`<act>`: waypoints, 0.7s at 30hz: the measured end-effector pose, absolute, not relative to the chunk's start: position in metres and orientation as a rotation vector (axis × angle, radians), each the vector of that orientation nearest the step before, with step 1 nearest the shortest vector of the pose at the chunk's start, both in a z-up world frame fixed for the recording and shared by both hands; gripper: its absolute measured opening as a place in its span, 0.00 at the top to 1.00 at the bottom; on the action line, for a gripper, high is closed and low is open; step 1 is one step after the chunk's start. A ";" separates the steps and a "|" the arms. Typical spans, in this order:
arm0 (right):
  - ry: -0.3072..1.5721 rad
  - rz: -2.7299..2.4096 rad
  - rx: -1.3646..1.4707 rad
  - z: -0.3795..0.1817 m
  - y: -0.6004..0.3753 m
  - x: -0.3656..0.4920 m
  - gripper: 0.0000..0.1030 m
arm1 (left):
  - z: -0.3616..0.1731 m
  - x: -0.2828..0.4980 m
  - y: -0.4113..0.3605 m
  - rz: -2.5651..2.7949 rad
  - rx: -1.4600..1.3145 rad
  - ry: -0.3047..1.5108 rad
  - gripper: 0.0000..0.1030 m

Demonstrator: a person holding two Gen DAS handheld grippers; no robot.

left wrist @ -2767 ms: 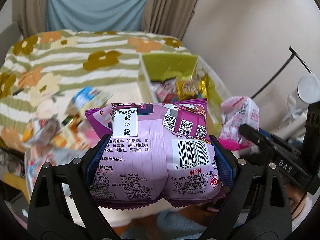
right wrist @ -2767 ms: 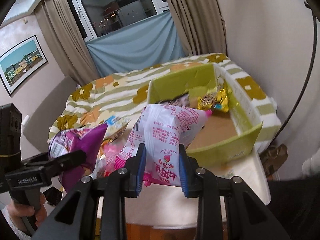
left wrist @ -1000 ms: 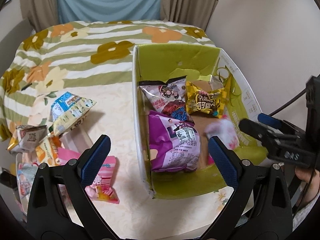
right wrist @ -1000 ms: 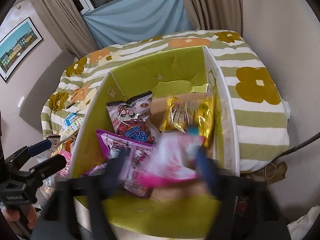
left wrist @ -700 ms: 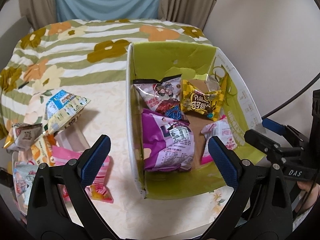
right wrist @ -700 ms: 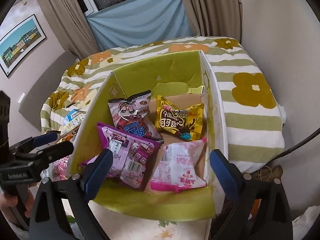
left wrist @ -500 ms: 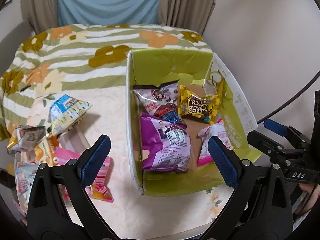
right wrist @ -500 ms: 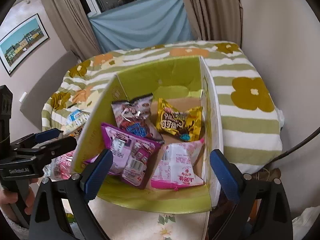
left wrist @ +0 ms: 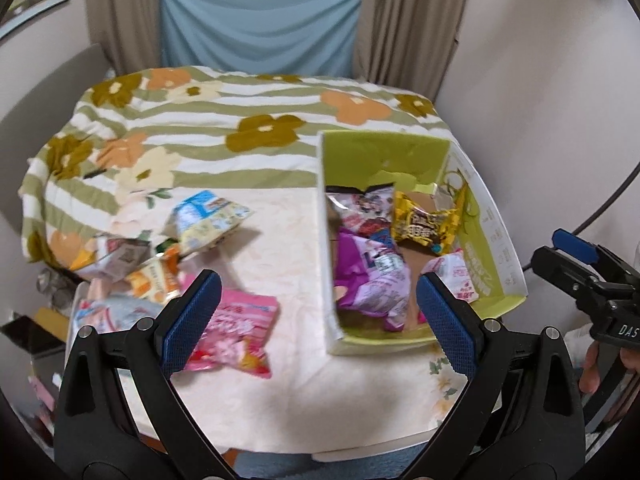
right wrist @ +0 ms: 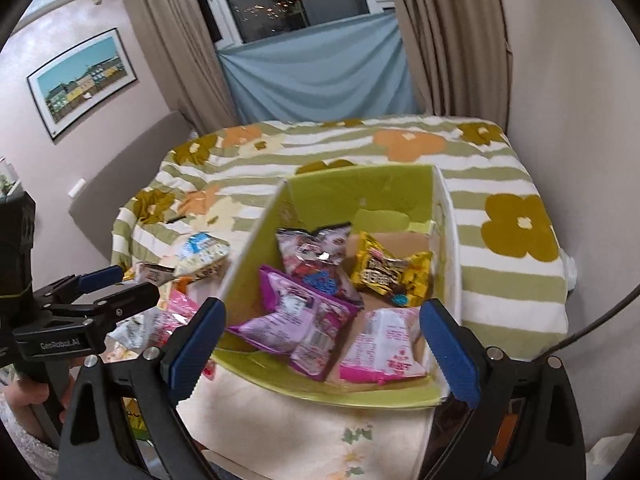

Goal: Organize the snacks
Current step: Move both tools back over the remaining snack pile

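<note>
A green cardboard box (left wrist: pixel 384 156) (right wrist: pixel 360 188) stands on the table's right side. Inside lie a purple packet (left wrist: pixel 372 276) (right wrist: pixel 296 320), a white-and-pink packet (left wrist: pixel 452 272) (right wrist: pixel 380 344), a yellow packet (left wrist: pixel 424 224) (right wrist: pixel 384 272) and a pink-and-dark packet (left wrist: pixel 360 208) (right wrist: pixel 316 256). Several loose packets lie left of the box: a pink one (left wrist: pixel 232 332), a blue-and-yellow one (left wrist: pixel 208 220) (right wrist: pixel 200 252) and orange and white ones (left wrist: pixel 132 264). My left gripper (left wrist: pixel 316 320) is open and empty above the table's front, between the pink packet and the box. My right gripper (right wrist: pixel 320 344) is open and empty over the box's near edge.
The table carries a floral striped cloth (left wrist: pixel 200 120) (right wrist: pixel 500 184) with a wall close on the right. Curtains and a blue sheet (left wrist: pixel 256 24) hang behind. A grey chair back (right wrist: pixel 132 160) stands at the left. Each view shows the other gripper at its edge, the right (left wrist: pixel 588 276) and the left (right wrist: pixel 80 300).
Both grippers let go of their packets, which now lie in the box. Both have since drawn back and up; the left gripper has shifted left toward the loose packets.
</note>
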State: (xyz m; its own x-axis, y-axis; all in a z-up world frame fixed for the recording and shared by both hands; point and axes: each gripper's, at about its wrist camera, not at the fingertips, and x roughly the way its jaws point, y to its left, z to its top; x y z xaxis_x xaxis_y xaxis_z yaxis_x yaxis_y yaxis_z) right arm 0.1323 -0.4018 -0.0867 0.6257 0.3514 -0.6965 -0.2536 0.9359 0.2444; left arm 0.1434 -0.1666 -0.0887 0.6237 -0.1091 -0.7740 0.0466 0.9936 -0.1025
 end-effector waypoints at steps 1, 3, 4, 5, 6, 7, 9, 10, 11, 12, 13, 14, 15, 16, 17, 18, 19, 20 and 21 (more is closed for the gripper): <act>0.818 0.350 0.123 -0.084 -0.397 0.130 0.06 | -0.088 0.140 -0.159 -0.077 -0.079 0.889 0.05; 0.812 0.368 0.115 -0.080 -0.384 0.125 0.06 | -0.086 0.133 -0.146 -0.061 -0.089 0.880 0.05; 0.810 0.372 0.114 -0.078 -0.379 0.123 0.06 | -0.084 0.128 -0.134 -0.050 -0.094 0.873 0.05; 0.808 0.374 0.113 -0.077 -0.372 0.122 0.06 | -0.083 0.124 -0.128 -0.044 -0.097 0.867 0.05; 0.805 0.376 0.111 -0.075 -0.363 0.120 0.06 | -0.082 0.120 -0.120 -0.037 -0.098 0.861 0.05; 0.803 0.376 0.110 -0.075 -0.358 0.118 0.06 | -0.081 0.115 -0.107 -0.029 -0.099 0.854 0.05; 0.793 0.372 0.110 -0.074 -0.343 0.114 0.06 | -0.080 0.107 -0.087 -0.027 -0.099 0.848 0.05; 0.788 0.365 0.115 -0.074 -0.333 0.111 0.06 | -0.081 0.105 -0.077 -0.030 -0.099 0.850 0.05; 0.786 0.360 0.123 -0.074 -0.325 0.109 0.06 | -0.082 0.103 -0.070 -0.033 -0.098 0.852 0.05; 0.785 0.356 0.130 -0.075 -0.320 0.107 0.06 | -0.085 0.101 -0.057 -0.038 -0.095 0.862 0.05; 0.784 0.347 0.141 -0.076 -0.311 0.104 0.06 | -0.087 0.100 -0.048 -0.040 -0.093 0.874 0.05; 0.788 0.337 0.154 -0.078 -0.301 0.102 0.06 | -0.091 0.099 -0.039 -0.043 -0.093 0.891 0.05; 0.795 0.332 0.164 -0.080 -0.294 0.101 0.06 | -0.095 0.098 -0.029 -0.049 -0.097 0.908 0.05; 0.806 0.324 0.178 -0.083 -0.281 0.098 0.06 | -0.100 0.097 -0.017 -0.060 -0.103 0.923 0.05; 0.814 0.318 0.183 -0.086 -0.272 0.097 0.06 | -0.103 0.096 -0.007 -0.069 -0.105 0.932 0.05; 0.827 0.309 0.187 -0.090 -0.261 0.096 0.06 | -0.107 0.095 0.002 -0.077 -0.102 0.943 0.05; 0.835 0.302 0.189 -0.093 -0.254 0.095 0.06 | -0.111 0.095 0.013 -0.085 -0.096 0.954 0.05; 0.848 0.290 0.195 -0.097 -0.244 0.094 0.06 | -0.114 0.095 0.022 -0.094 -0.090 0.963 0.05; 0.860 0.279 0.209 -0.101 -0.233 0.092 0.06 | -0.119 0.095 0.032 -0.110 -0.082 0.972 0.05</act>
